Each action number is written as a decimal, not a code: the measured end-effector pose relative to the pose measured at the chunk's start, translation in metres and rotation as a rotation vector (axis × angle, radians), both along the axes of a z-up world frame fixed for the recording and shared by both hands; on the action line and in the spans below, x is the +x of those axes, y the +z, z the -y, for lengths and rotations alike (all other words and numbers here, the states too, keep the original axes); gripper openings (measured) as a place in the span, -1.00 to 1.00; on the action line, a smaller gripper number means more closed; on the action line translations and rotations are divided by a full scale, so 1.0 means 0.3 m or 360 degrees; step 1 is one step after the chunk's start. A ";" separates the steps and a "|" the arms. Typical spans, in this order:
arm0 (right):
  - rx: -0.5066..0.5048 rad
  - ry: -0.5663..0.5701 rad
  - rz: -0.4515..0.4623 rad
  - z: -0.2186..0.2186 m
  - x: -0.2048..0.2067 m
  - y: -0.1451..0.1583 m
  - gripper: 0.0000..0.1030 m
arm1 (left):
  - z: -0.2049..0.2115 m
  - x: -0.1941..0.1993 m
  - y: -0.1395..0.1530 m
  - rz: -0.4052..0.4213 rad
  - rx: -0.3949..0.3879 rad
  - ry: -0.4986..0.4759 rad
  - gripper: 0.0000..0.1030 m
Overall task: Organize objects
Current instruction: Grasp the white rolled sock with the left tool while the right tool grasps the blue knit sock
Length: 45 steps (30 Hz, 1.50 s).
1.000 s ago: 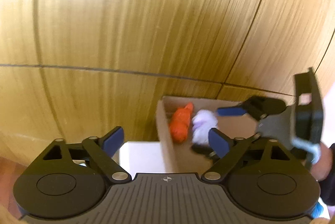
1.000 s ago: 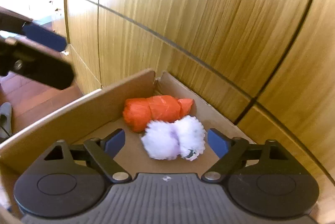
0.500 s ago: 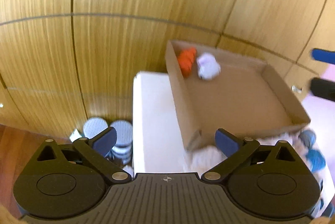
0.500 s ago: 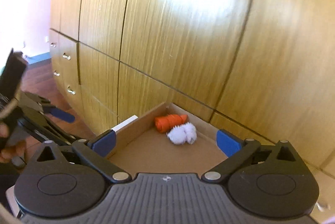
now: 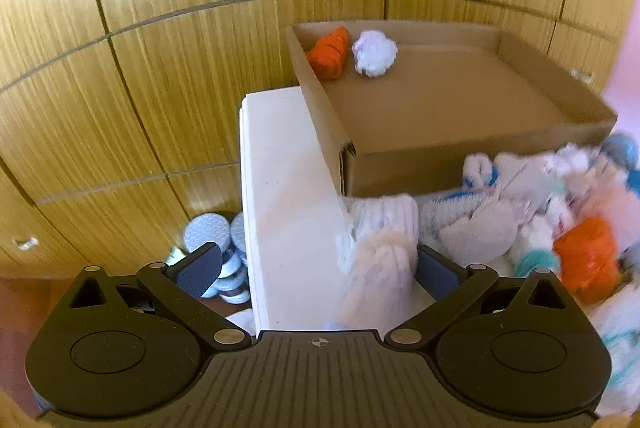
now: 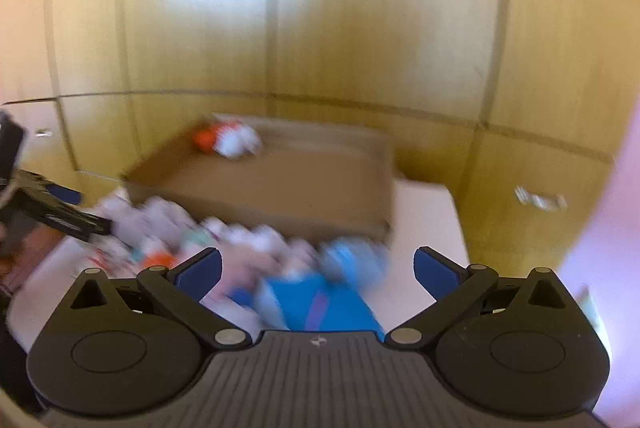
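Note:
A shallow cardboard box [image 5: 560, 96] stands on a white table [image 5: 280, 188] against the wooden wall. In its far left corner lie an orange bundle [image 5: 328, 54] and a fluffy white bundle [image 5: 374, 54]. In front of the box lies a pile of rolled socks and cloths [image 5: 520, 212], among them an orange roll [image 5: 586, 260]. My left gripper [image 5: 318, 268] is open above the table's edge, with a white sock roll [image 5: 380, 248] lying loose by its right finger. In the blurred right wrist view my right gripper [image 6: 318, 264] is open over a blue cloth [image 6: 320, 296] in the pile.
Wooden cabinet fronts [image 5: 200, 28] rise right behind the table and box. Several round blue-grey discs [image 5: 208, 232] lie on the floor left of the table. The left gripper's arm [image 6: 52, 212] reaches in at the left of the right wrist view.
Both grippers have drawn back from the box's far corner, where the orange and white bundles stay. The sock pile has come into view under them. The right jaws stand a little wider.

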State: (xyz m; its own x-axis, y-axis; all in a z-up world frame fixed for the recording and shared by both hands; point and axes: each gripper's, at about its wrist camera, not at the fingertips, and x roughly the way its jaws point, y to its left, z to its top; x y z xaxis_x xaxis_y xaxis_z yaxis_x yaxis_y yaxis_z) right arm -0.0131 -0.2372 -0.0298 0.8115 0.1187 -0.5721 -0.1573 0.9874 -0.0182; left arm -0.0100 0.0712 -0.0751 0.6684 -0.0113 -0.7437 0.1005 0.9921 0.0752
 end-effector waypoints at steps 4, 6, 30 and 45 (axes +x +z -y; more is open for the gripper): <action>0.0056 -0.0079 -0.0067 0.041 0.002 -0.045 0.98 | 0.029 -0.011 -0.008 0.0044 0.0086 -0.0025 0.95; 0.0090 -0.0058 -0.0068 0.047 -0.012 -0.048 0.98 | 0.031 -0.014 -0.003 0.0039 0.0071 -0.0035 0.88; 0.0524 0.0209 -0.0184 0.211 -0.046 -0.074 -0.16 | 0.053 -0.065 0.020 0.0039 -0.0004 -0.0169 -0.14; 0.0209 0.0431 -0.0167 0.183 -0.012 -0.090 0.17 | 0.030 -0.072 0.022 -0.0007 -0.0064 -0.0122 -0.14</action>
